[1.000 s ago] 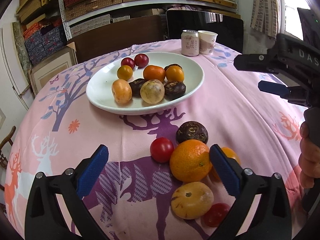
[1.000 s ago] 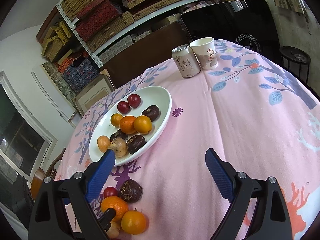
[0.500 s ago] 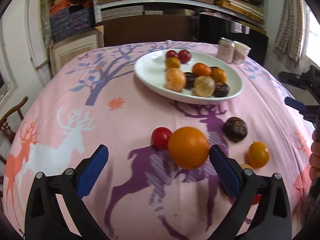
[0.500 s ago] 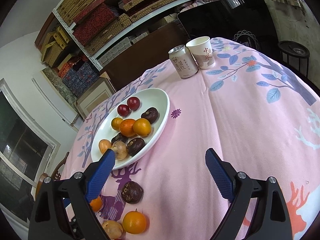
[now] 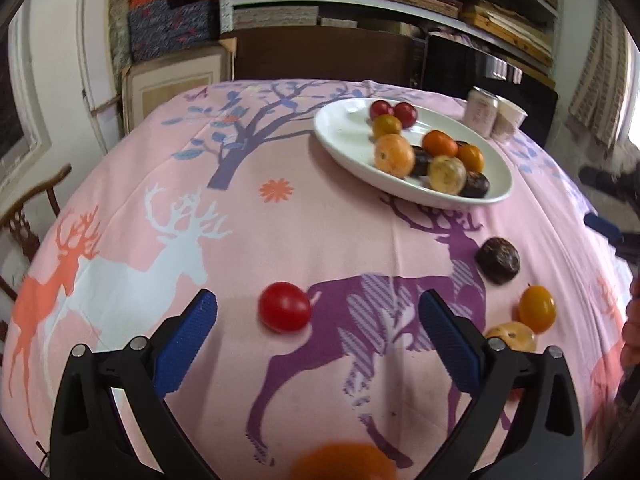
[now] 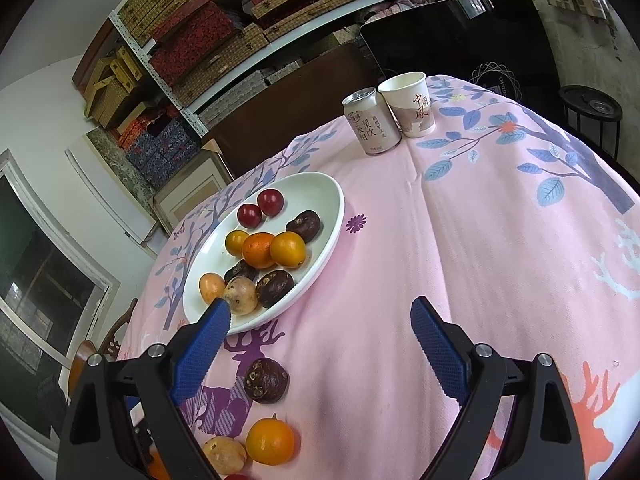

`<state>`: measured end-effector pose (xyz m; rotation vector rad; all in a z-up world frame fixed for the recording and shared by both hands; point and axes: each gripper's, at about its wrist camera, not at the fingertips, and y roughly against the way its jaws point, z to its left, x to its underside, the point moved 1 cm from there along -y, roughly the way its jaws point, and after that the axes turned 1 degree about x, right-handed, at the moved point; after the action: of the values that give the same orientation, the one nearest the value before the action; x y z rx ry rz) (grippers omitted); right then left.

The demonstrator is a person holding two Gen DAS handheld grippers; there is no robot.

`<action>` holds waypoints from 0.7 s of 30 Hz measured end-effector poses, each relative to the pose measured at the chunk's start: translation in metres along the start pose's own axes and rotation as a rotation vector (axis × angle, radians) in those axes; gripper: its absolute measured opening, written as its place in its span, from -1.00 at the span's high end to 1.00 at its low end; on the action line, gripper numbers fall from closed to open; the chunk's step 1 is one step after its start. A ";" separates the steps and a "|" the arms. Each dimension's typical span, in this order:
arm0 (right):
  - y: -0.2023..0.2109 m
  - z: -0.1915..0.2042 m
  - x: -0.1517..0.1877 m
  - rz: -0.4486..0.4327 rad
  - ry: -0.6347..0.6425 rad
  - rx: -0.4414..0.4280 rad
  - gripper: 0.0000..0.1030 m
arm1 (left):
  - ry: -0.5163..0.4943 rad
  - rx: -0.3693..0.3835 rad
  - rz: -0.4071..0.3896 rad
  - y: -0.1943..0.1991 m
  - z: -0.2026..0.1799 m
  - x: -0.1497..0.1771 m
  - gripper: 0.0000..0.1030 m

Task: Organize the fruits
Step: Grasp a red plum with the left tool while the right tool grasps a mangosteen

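My left gripper (image 5: 316, 320) is open low over the pink tablecloth, and a red tomato (image 5: 285, 312) lies on the cloth between its fingers, nearer the left one. A large orange (image 5: 344, 462) shows blurred at the bottom edge, below the fingers. To the right lie a dark passion fruit (image 5: 498, 260), a small orange (image 5: 537, 308) and a yellow fruit (image 5: 512, 336). The white plate (image 5: 348, 136) with several fruits sits at the back. My right gripper (image 6: 320, 320) is open and holds nothing, above the cloth right of the plate (image 6: 320, 184) and beyond the dark fruit (image 6: 266, 380).
A drink can (image 6: 372, 126) and a paper cup (image 6: 412, 104) stand together at the far side of the table. A wooden chair (image 5: 28, 208) stands off the left table edge. Shelves with boxes fill the back wall.
The left view has swung left. The large orange went from between the left fingers to the bottom edge of that view, and the tomato now lies between them. The right gripper barely moved.
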<state>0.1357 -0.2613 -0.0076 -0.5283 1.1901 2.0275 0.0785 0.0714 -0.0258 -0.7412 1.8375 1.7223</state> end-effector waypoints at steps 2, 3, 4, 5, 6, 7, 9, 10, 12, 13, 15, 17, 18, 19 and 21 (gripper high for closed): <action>0.000 0.001 0.000 0.001 0.004 -0.001 -0.79 | 0.048 0.029 0.022 -0.002 0.010 0.000 -0.92; -0.001 0.001 0.000 0.002 0.005 0.001 -0.79 | 0.062 0.038 0.026 -0.003 0.013 0.000 -0.92; 0.000 0.001 0.000 0.003 0.005 0.001 -0.79 | 0.069 0.045 0.027 -0.002 0.015 0.000 -0.92; -0.001 0.001 0.001 0.004 0.005 0.001 -0.79 | 0.068 0.048 0.027 -0.001 0.015 0.001 -0.92; -0.001 0.001 0.001 0.006 0.007 0.001 -0.79 | 0.064 0.046 0.028 -0.002 0.014 0.001 -0.92; -0.001 0.002 0.001 0.006 0.011 0.002 -0.79 | 0.060 0.044 0.032 -0.003 0.013 0.001 -0.92; -0.001 0.003 0.002 0.007 0.022 0.005 -0.79 | 0.052 0.051 0.044 -0.006 0.011 0.002 -0.76; -0.001 0.004 0.002 0.009 0.026 0.005 -0.79 | 0.048 0.054 0.052 -0.007 0.011 0.003 -0.62; -0.001 0.005 0.003 0.009 0.033 0.006 -0.79 | 0.042 0.065 0.083 -0.014 0.009 0.004 -0.25; -0.002 0.006 0.003 0.010 0.035 0.007 -0.79 | 0.043 0.064 0.096 -0.018 0.009 0.005 -0.23; -0.002 0.006 0.004 0.014 0.037 0.007 -0.79 | 0.041 0.056 0.097 -0.020 0.010 0.004 -0.21; -0.001 0.007 0.005 0.015 0.043 0.008 -0.79 | 0.041 0.052 0.085 -0.019 0.010 0.003 -0.21; -0.001 0.008 0.006 0.016 0.048 0.009 -0.79 | 0.034 0.047 0.080 -0.019 0.010 0.002 -0.16; -0.002 0.008 0.006 0.017 0.053 0.010 -0.79 | 0.028 0.041 0.081 -0.020 0.009 0.001 -0.11; -0.003 0.011 0.007 0.020 0.063 0.012 -0.79 | 0.012 0.034 0.095 -0.026 0.008 0.000 0.03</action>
<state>0.1332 -0.2483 -0.0089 -0.5799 1.2484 2.0328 0.0965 0.0785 -0.0451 -0.6625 1.9334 1.7442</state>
